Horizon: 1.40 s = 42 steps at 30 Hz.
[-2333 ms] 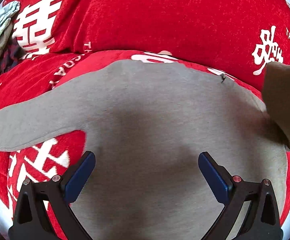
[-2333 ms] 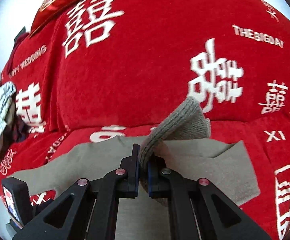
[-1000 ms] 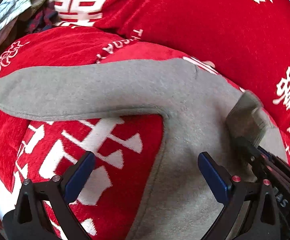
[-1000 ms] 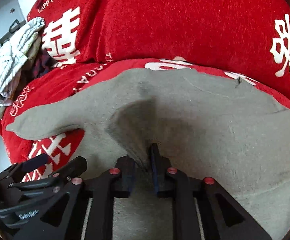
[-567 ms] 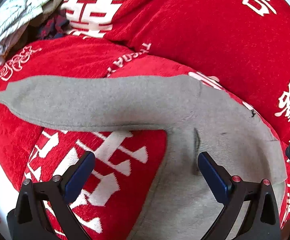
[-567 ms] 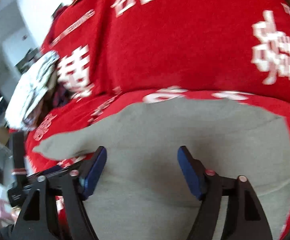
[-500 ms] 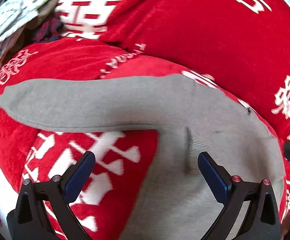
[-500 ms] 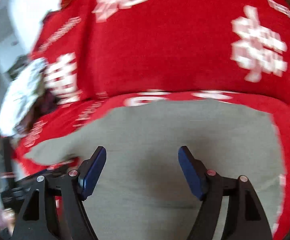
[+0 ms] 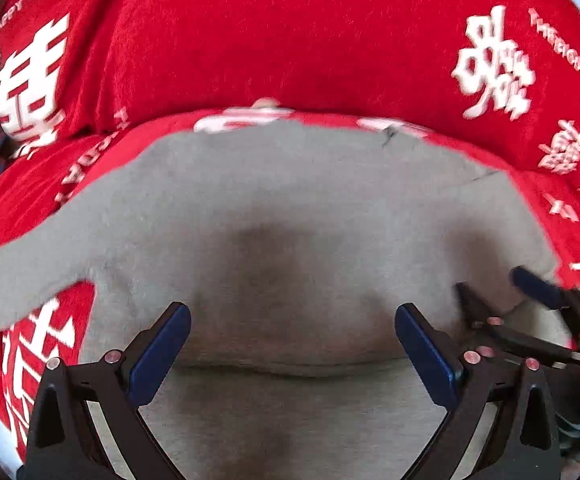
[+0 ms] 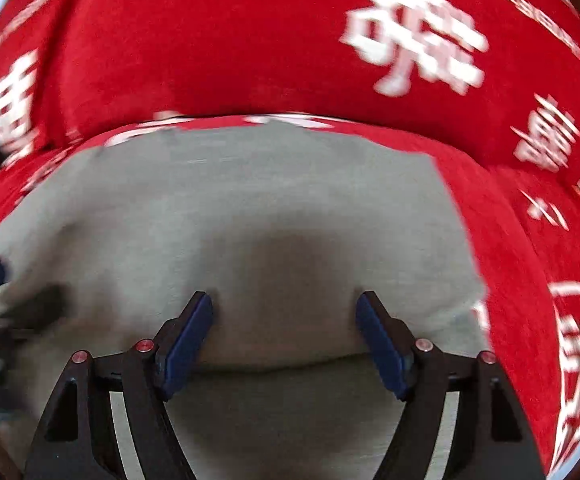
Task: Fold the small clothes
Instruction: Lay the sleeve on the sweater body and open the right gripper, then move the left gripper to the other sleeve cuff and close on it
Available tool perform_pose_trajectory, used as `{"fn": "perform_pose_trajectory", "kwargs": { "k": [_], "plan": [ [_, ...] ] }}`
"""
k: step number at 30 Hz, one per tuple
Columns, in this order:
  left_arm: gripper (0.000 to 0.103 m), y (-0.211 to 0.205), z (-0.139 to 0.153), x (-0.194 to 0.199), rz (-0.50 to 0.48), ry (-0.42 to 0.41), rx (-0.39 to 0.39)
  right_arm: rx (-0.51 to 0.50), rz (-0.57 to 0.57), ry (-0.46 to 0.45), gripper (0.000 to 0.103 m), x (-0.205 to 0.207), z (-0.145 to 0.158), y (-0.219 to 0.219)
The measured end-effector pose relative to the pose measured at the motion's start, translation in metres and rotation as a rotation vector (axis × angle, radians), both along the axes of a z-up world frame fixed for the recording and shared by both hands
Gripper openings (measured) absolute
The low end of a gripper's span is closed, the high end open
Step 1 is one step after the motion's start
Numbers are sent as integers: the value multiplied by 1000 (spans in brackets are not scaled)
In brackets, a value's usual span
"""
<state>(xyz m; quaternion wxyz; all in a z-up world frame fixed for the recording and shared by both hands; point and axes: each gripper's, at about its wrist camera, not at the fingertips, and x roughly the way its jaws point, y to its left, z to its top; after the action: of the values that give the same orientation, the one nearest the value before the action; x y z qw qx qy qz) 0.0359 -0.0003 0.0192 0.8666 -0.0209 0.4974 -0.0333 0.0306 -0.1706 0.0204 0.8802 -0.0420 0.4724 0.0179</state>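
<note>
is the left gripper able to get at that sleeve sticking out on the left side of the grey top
Probably yes. The left gripper is open and holds nothing, and the sleeve lies flat on the red cover with nothing on it. The right gripper sits on the other side.

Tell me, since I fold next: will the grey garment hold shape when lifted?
Probably not: the grey garment lies limp, moulded to the red cushion. Its knit looks soft, so it likely droops from either open claw.
</note>
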Motion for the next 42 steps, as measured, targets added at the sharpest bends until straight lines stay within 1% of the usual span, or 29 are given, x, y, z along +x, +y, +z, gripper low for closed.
{"fn": "perform_pose_trajectory", "kwargs": {
  "k": [2, 4, 5, 7, 9, 11, 12, 15, 16, 17, 18, 21, 23, 24, 26, 30, 32, 35, 38, 39, 41, 42],
  "plan": [
    [102, 12, -10, -3, 25, 20, 4, 15, 34, -3, 77, -2, 0, -2],
    [102, 19, -8, -8, 36, -6, 22, 45, 48, -5, 78, -3, 0, -10],
    [102, 23, -6, -8, 48, -9, 23, 32, 57, 0, 78, -1, 1, -13],
    [102, 24, -3, -3, 61, -10, 0, 14, 37, 9, 78, 8, -3, -18],
    [102, 19, 0, 4, 68, -7, -11, 12, 53, 26, 80, 17, -5, -18],
    [102, 7, 5, 13, 54, -14, -6, 22, 61, 42, 82, 26, -5, -20],
    [102, -1, 8, 19, 40, -20, 2, 35, 33, 46, 82, 33, -4, -26],
    [102, -21, 14, 29, 18, -28, 6, 26, -82, 49, 82, 45, -2, -49],
    [102, -25, 15, 32, 10, -27, -1, 51, -114, 37, 82, 45, 0, -60],
    [102, -33, 16, 34, -2, -26, -8, 83, -128, 24, 82, 43, 2, -68],
    [102, -39, 15, 35, -12, -25, -8, 93, -130, 20, 82, 41, 2, -71],
    [102, -64, 8, 37, -65, -13, 1, 93, -134, 4, 82, 35, 0, -77],
    [102, -71, -3, 36, -73, 12, 23, 106, -141, 7, 82, 35, -3, -80],
    [102, -70, -11, 36, -64, 31, 51, 107, -143, 5, 82, 35, -3, -80],
    [103, -60, -12, 31, -73, 11, 33, 89, -139, 11, 82, 37, -5, -78],
    [103, -29, -9, 20, -49, 0, 45, 26, -136, 7, 83, 37, -2, -67],
    [103, -14, -10, 15, -30, -5, 49, 38, -124, -9, 83, 32, 2, -60],
    [103, 7, -10, 10, -6, -3, 28, 55, -83, -13, 83, 24, 4, -44],
    [103, 17, -6, 4, 25, 0, 11, 51, -28, 17, 83, 22, -3, -29],
    [103, 19, -6, 3, 34, -1, 6, 31, -22, 35, 83, 21, -7, -25],
    [103, 24, -1, -4, 55, -9, -6, 19, -26, 27, 83, 17, -1, -23],
    [103, 25, -2, -7, 54, -9, -13, 40, -22, 28, 83, 12, 2, -23]
  ]
}}
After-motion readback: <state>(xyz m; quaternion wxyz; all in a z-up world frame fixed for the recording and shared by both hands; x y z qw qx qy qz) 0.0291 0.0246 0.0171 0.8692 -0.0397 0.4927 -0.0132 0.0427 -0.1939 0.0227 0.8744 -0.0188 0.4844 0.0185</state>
